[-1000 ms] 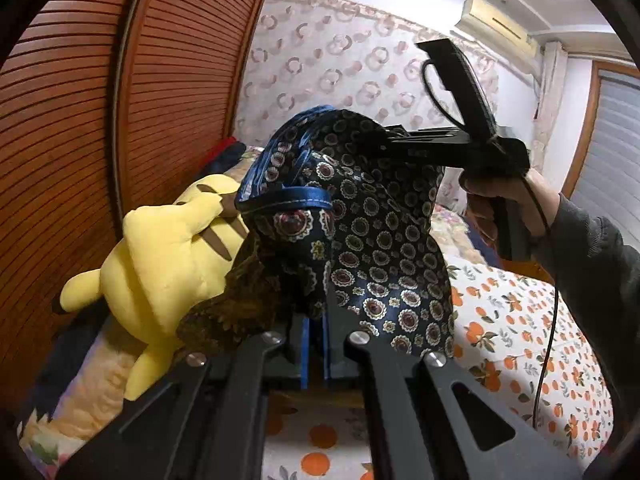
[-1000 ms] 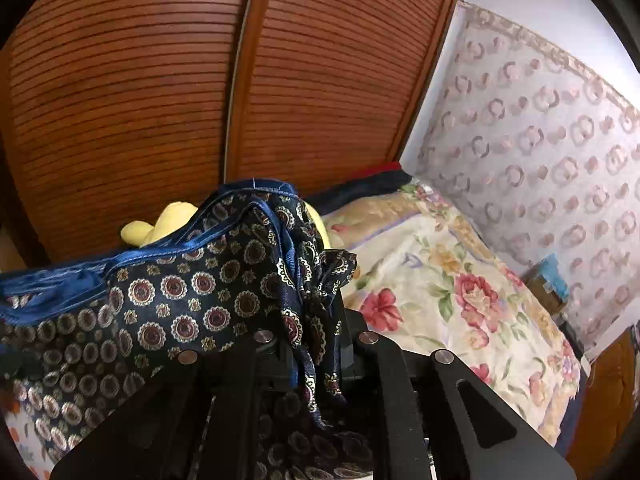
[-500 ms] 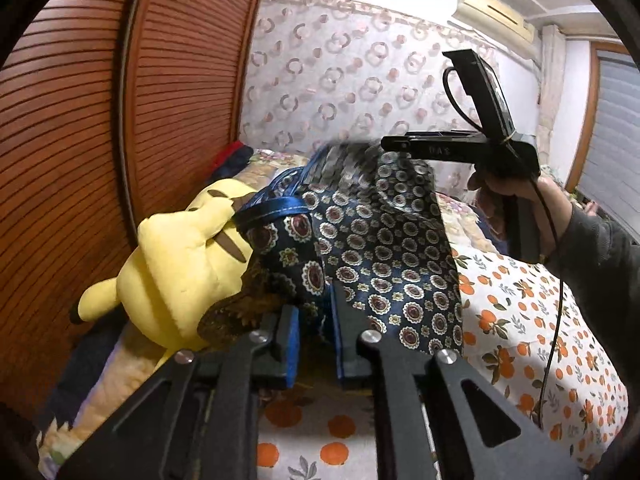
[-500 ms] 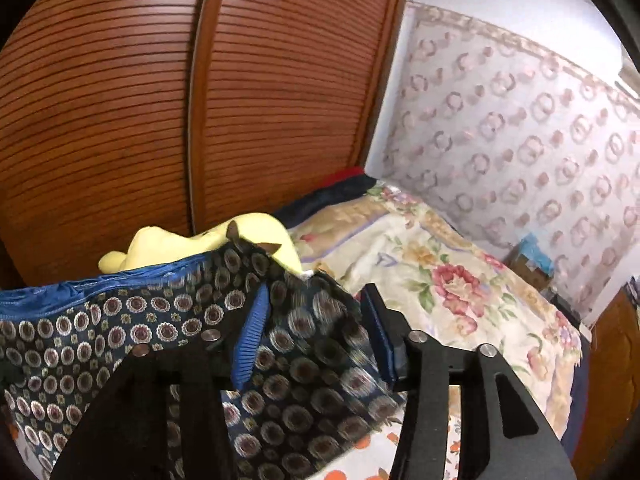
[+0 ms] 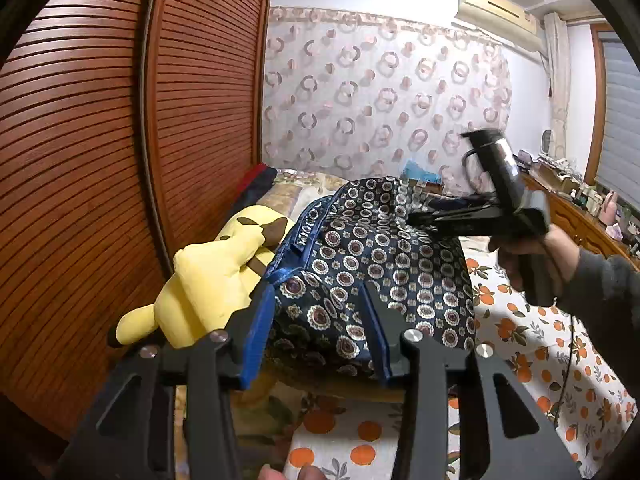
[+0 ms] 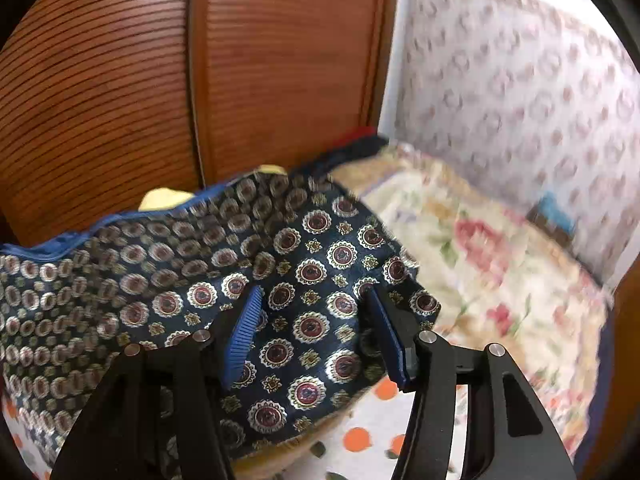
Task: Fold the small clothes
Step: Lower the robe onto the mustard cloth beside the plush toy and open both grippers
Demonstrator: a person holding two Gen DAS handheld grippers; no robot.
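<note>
A dark navy garment (image 5: 360,264) with round medallion print and a blue waistband lies heaped on a tan cushion on the bed. My left gripper (image 5: 318,292) hovers just in front of it. Its jaws are opening, and cloth shows between the blue pads (image 5: 260,332) without being pressed. The right wrist view shows the same garment (image 6: 180,280) spread under my right gripper (image 6: 313,292). Those jaws are opening too, with the fingers apart above the cloth. In the left wrist view a hand holds the right gripper (image 5: 416,218) over the garment's far right side.
A yellow plush toy (image 5: 212,280) lies left of the garment against the louvred wooden wardrobe doors (image 5: 80,160). An orange-print sheet (image 5: 520,340) covers the near bed and a floral quilt (image 6: 480,248) lies beyond. A cluttered dresser (image 5: 580,216) runs along the right wall.
Both grippers went from shut on the lifted garment to open. The garment dropped out of them and settled on the bed. The right gripper sank lower.
</note>
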